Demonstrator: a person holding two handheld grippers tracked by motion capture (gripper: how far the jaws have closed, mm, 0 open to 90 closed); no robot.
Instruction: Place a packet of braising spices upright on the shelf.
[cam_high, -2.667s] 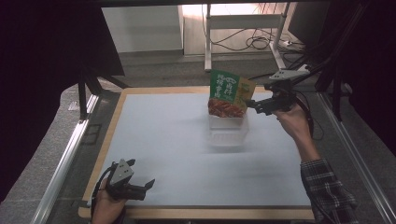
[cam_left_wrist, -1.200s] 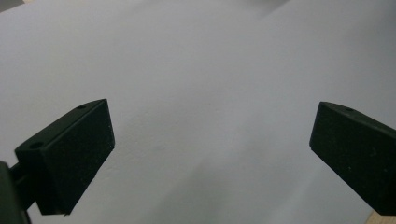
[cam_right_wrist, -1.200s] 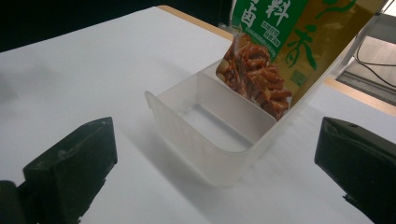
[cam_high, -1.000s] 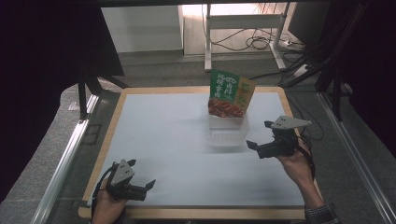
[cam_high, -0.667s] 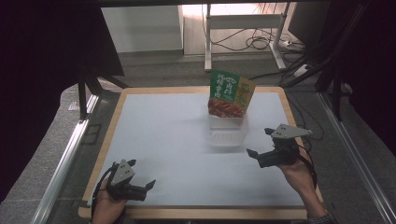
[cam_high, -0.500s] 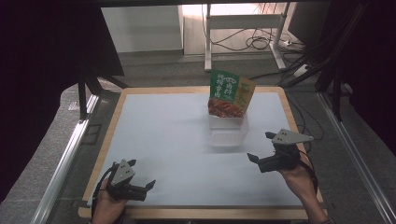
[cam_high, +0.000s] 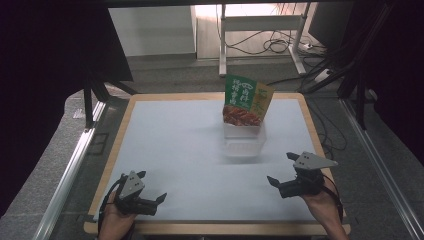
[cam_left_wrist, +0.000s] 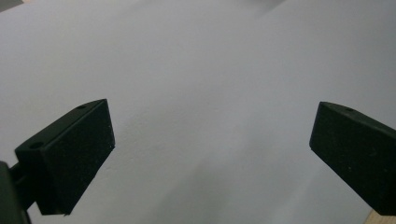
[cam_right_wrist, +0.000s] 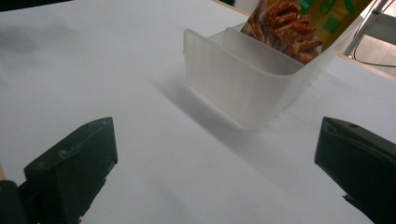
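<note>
Near the front edge, right gripper (cam_high: 281, 172) has withdrawn from packet (cam_high: 246, 101).

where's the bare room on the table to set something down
Widest free patch: the white mat from its left edge across to the clear container, and the strip between the left gripper and right gripper. Crowded only at the far right, where the snack packet stands in the container.
</note>
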